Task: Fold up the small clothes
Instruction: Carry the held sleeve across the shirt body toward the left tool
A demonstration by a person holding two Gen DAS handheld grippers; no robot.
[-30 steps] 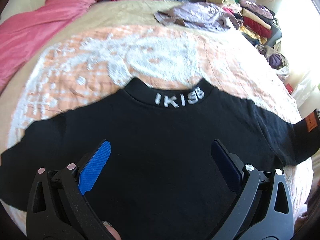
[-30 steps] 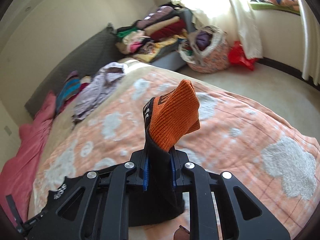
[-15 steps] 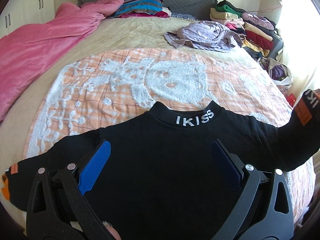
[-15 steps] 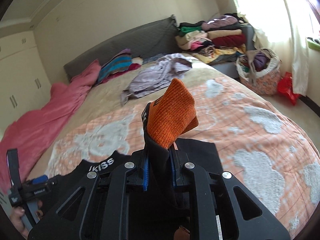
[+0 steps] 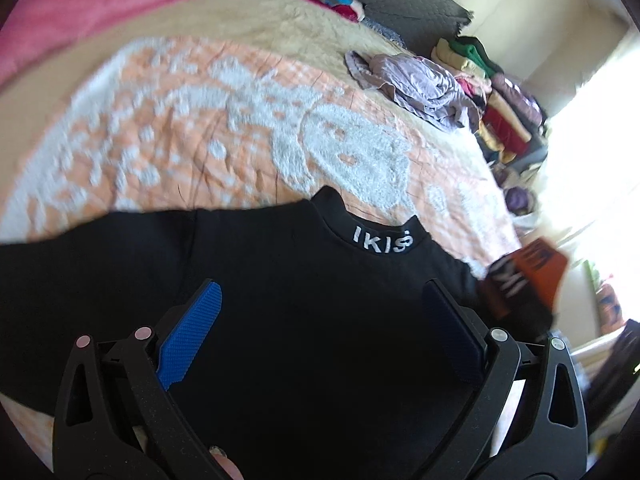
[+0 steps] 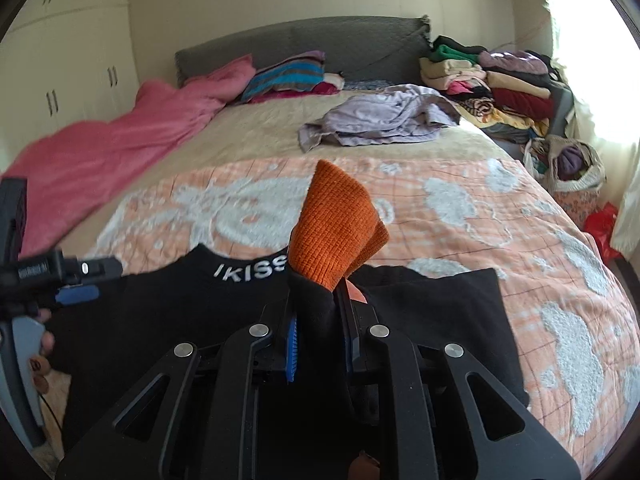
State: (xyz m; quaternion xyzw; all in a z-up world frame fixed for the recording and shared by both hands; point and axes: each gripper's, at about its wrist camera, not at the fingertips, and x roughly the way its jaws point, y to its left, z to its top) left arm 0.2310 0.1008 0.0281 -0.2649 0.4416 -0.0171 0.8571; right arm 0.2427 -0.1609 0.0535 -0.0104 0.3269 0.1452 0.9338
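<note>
Right gripper [image 6: 320, 340] clamped on orange ribbed cuff [image 6: 334, 228] of black "IKISS" sweater [image 5: 320, 320] flat on bed; left gripper [image 5: 320, 332] open above, probably not touching. Lay sleeve across chest, keep taut, no bunching.

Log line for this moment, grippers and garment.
right gripper: shut on orange cuff | left gripper: open over black top | bed

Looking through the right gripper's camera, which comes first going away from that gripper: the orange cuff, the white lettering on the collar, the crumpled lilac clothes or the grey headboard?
1. Orange cuff, pinched in the right gripper.
2. White collar lettering, just left of the cuff.
3. Lilac clothes, mid-bed, slightly right.
4. Grey headboard, at the far end.
</note>
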